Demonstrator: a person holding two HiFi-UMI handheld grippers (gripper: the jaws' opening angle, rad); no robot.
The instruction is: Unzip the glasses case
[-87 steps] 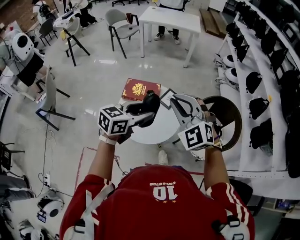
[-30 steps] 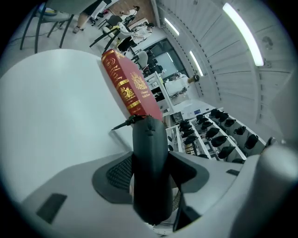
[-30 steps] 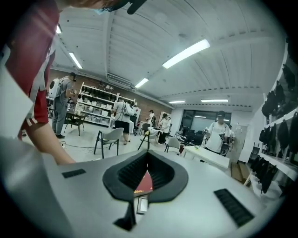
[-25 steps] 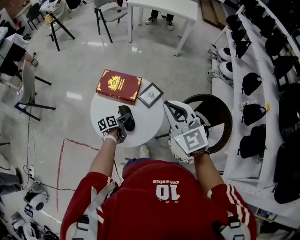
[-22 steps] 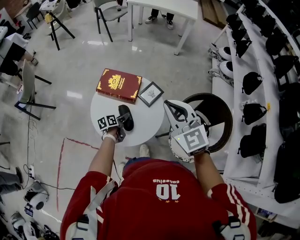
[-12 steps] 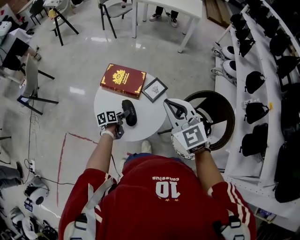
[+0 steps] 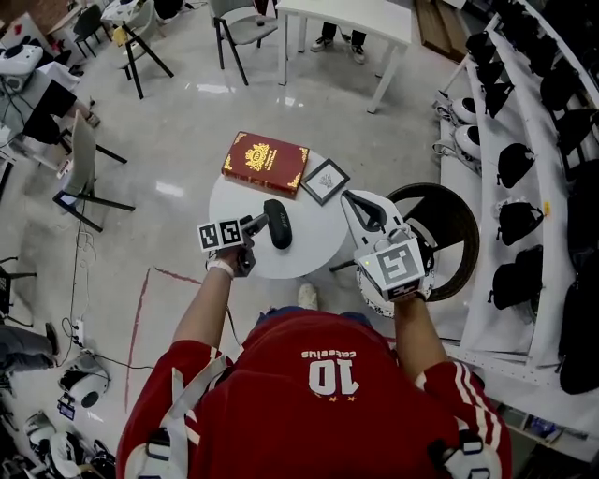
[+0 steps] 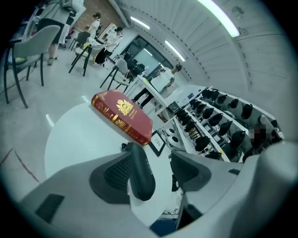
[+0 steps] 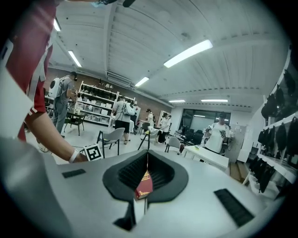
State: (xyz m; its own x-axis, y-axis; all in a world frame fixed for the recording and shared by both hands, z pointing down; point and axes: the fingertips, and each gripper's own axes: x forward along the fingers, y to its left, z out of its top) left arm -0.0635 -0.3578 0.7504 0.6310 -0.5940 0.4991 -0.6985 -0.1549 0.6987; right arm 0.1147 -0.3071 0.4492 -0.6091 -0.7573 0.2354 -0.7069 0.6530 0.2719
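A black glasses case (image 7: 277, 224) lies flat on the round white table (image 7: 314, 245). My left gripper (image 7: 256, 224) hovers just above and left of the case's near end. Its jaws have just been opening and stand wide. In the left gripper view the case (image 8: 140, 173) shows between the pads (image 8: 114, 173), which do not press on it. My right gripper (image 7: 357, 199) is shut with nothing in it, at the table's right edge. In the right gripper view its pads (image 9: 160, 174) meet, and only a sliver of the red book shows past them.
A red book (image 7: 265, 163) and a small picture frame (image 7: 326, 181) lie on the table's far half. A round brown stool (image 7: 449, 223) stands right of the table. Shelves of black headsets (image 7: 524, 140) run along the right. Chairs and a white desk (image 7: 346, 19) stand beyond.
The left gripper, which held the case in the air earlier, has set it on the table, let go and risen off it. The right gripper stays shut beside the table.
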